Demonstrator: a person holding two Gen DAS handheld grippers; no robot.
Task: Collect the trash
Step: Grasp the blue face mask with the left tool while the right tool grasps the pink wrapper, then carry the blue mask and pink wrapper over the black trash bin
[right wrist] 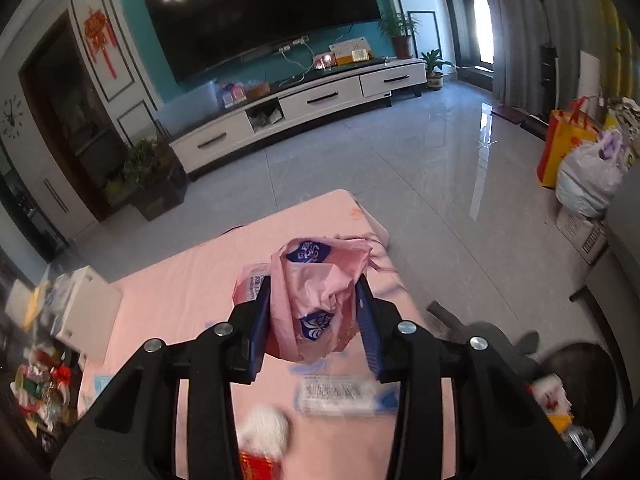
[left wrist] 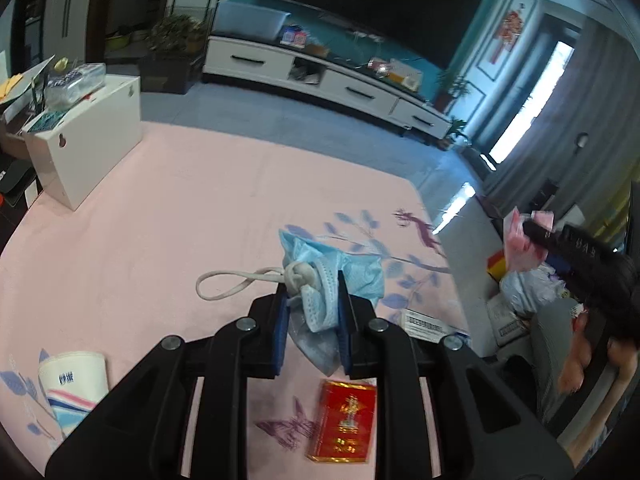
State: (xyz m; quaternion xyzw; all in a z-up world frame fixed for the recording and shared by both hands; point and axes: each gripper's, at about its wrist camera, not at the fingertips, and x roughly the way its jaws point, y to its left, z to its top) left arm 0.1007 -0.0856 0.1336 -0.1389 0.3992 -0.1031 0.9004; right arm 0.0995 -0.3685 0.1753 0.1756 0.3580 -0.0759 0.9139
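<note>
The tabletop (left wrist: 160,208), covered in a pink cloth printed with blue leaves and purple butterflies, is the landmark here; beyond its far edge stand a long white TV cabinet (left wrist: 320,76) and a dark television (left wrist: 372,4) on a teal wall; on its far left corner sits a white box (left wrist: 92,140) with clutter piled on top; off its right edge, on the grey floor, lie white plastic bags (left wrist: 524,284) and a yellow and red carrier (right wrist: 560,148).

Over the middle of the tabletop the left gripper (left wrist: 312,312) has its fingers closed nearly together on a crumpled blue face mask (left wrist: 324,276), lifted clear of the cloth, its white ear loop (left wrist: 232,280) trailing to the left; past the right edge, the right gripper (right wrist: 316,316) has its fingers closed partway around a bunched pink plastic wrapper (right wrist: 316,292) with dark blue printed emblems, too crumpled to read.

Near the front edge of the tabletop lies a red cigarette pack (left wrist: 344,420) with gold print, unreadable; at the front left lies a white paper cup (left wrist: 72,388) on its side, striped pink and blue with small blue characters; towards the right edge lies a white packet with a printed label (left wrist: 424,324), the lettering too small to make out; nothing stands between either gripper and the cloth below.
</note>
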